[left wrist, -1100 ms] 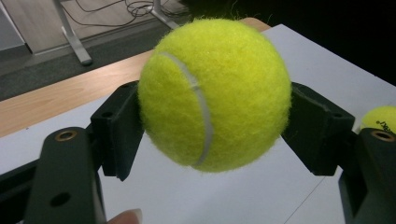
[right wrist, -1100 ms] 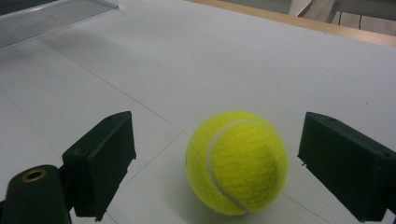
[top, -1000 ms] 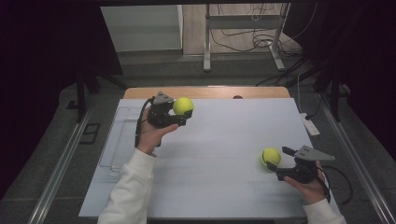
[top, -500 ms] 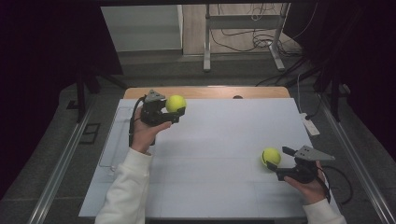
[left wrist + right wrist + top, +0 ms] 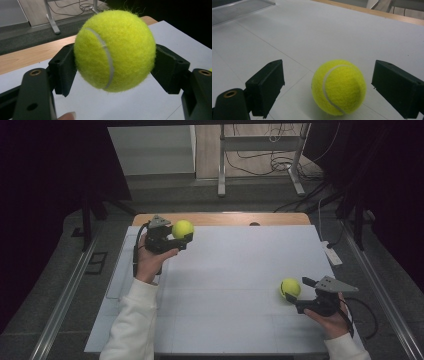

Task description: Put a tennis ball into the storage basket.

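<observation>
A yellow tennis ball [image 5: 182, 228] is held above the far left of the white table, with my left gripper [image 5: 181, 236] shut on it. In the left gripper view both black pads press the sides of this ball [image 5: 113, 51]. A second tennis ball [image 5: 290, 288] rests on the table at the near right. My right gripper [image 5: 299, 290] lies low just beside it. In the right gripper view that ball [image 5: 338, 86] sits between the two jaws with a gap on each side, so the gripper [image 5: 334, 90] is open.
The white board [image 5: 235, 270] covers a wooden table [image 5: 220, 219] whose far edge shows. A clear shallow tray [image 5: 120, 270] lies along the board's left side. A small white device [image 5: 331, 253] sits off the right edge. Metal stand legs and cables are on the floor beyond.
My left hand has carried its ball a little to the left. The right gripper and its ball have stayed put.
</observation>
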{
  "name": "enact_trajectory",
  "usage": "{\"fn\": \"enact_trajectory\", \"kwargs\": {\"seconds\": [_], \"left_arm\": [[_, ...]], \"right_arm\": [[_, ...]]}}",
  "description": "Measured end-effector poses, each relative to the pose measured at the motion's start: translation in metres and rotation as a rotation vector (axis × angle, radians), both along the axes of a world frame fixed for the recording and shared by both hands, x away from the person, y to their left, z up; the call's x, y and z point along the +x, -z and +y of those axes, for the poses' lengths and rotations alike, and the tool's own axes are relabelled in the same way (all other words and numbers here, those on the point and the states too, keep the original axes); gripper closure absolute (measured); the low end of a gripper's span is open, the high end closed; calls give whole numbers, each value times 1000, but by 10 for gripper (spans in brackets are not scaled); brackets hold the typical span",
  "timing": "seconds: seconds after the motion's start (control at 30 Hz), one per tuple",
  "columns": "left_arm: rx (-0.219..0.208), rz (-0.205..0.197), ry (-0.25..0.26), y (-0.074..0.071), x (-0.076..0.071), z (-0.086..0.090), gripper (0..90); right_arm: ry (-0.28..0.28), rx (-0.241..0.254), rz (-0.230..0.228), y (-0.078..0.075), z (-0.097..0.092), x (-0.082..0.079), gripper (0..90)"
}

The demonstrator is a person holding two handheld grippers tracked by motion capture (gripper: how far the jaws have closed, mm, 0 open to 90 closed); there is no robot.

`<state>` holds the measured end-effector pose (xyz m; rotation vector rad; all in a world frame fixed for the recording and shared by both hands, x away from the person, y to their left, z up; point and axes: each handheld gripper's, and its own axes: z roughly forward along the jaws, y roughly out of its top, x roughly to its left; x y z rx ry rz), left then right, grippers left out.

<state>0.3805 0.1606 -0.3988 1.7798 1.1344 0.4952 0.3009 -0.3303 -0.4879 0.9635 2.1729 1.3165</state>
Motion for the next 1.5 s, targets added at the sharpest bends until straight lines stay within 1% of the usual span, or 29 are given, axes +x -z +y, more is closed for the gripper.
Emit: {"fn": "enact_trajectory", "kwargs": {"seconds": [0.23,0.57,1.13,1.5], "left_arm": [[-8,7,-16,1,1,7,271],[-11,7,-43,1,2,17,271],[-30,11,-83,2,4,34,271],[-32,14,-111,3,4,43,272]], "right_arm": [[0,0,-1,0,0,0,114],[-1,-1,-1,0,0,0,114],[0,1,-2,0,0,0,115],[0,0,-2,0,0,0,115]]}}
